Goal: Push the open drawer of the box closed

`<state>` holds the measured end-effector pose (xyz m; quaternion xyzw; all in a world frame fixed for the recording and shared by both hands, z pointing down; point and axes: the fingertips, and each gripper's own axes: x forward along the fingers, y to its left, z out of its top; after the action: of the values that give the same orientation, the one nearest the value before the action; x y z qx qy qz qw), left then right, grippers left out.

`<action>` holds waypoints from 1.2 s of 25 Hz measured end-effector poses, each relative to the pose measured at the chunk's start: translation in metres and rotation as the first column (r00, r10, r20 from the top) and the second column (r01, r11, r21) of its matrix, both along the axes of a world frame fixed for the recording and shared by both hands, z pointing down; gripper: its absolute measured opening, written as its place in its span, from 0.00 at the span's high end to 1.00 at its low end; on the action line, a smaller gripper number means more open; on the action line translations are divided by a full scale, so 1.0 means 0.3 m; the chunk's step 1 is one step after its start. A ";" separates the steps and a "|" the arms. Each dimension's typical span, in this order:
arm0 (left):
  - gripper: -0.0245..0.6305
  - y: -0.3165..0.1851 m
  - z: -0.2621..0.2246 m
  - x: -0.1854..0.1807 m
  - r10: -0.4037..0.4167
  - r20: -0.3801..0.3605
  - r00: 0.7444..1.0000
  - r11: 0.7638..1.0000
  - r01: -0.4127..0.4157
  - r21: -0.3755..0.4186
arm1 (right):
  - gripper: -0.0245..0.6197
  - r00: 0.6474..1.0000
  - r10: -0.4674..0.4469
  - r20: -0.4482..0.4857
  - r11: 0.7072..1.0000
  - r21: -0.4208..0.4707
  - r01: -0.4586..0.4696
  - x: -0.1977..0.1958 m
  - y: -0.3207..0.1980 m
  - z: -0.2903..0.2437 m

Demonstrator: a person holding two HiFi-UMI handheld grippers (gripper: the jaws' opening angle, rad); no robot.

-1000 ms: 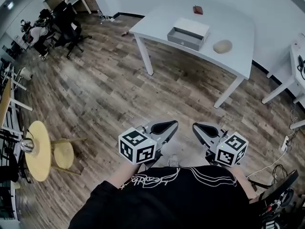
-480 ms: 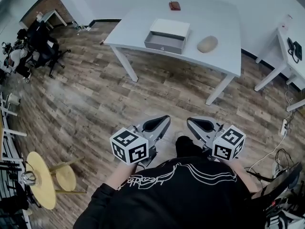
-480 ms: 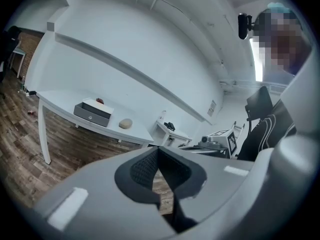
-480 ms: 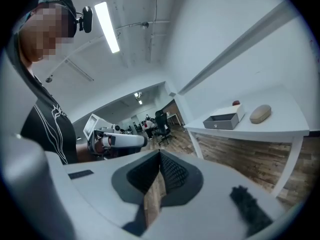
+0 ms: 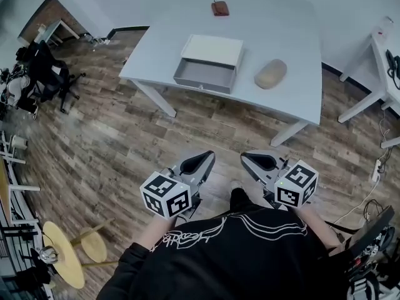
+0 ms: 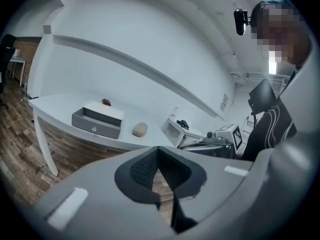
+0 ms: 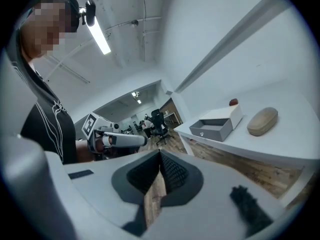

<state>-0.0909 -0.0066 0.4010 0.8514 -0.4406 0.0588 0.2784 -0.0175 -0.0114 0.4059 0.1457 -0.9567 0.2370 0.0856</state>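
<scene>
White worktop (image 5: 294, 36) sits upper centre in the head view, on a wood plank floor (image 5: 125, 142). White box (image 5: 212, 47) lies on it, with its grey drawer (image 5: 205, 77) pulled out toward the camera, clearly open. Beige oval object (image 5: 270, 74) lies just right of the box, not touching. Small dark red object (image 5: 219, 8) sits behind the box, near the worktop's far edge. Left gripper (image 5: 201, 161) is lower centre-left, jaws closed together, nothing held. Right gripper (image 5: 250, 161) is beside it, lower centre-right, jaws also closed, empty. Both hang over the floor, well apart from the worktop, tips pointing toward it. Black shirt (image 5: 231, 255) fills the bottom edge. Office chair (image 5: 47, 67) upper left, yellow round stool (image 5: 62, 261) lower left.
</scene>
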 end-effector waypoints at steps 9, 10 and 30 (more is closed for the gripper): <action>0.95 -0.295 -0.038 -0.045 -0.069 0.027 0.997 0.997 0.068 0.042 | 0.95 0.999 -0.042 0.004 0.998 0.048 0.042 -0.037 -0.300 -0.034; 0.95 -0.302 -0.035 -0.057 -0.079 0.015 0.997 0.996 0.078 0.038 | 0.95 0.999 -0.036 0.010 0.998 0.056 0.036 -0.045 -0.314 -0.040; 0.95 -0.591 0.014 -0.194 0.002 0.019 1.000 1.000 -0.002 -0.003 | 0.95 1.000 0.012 0.015 0.999 0.048 -0.012 -0.193 -0.615 -0.065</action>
<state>-0.1489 -0.1839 0.4052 0.8507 -0.4424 0.0677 0.2757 -0.0755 -0.1959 0.3864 0.1517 -0.9618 0.2157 0.0733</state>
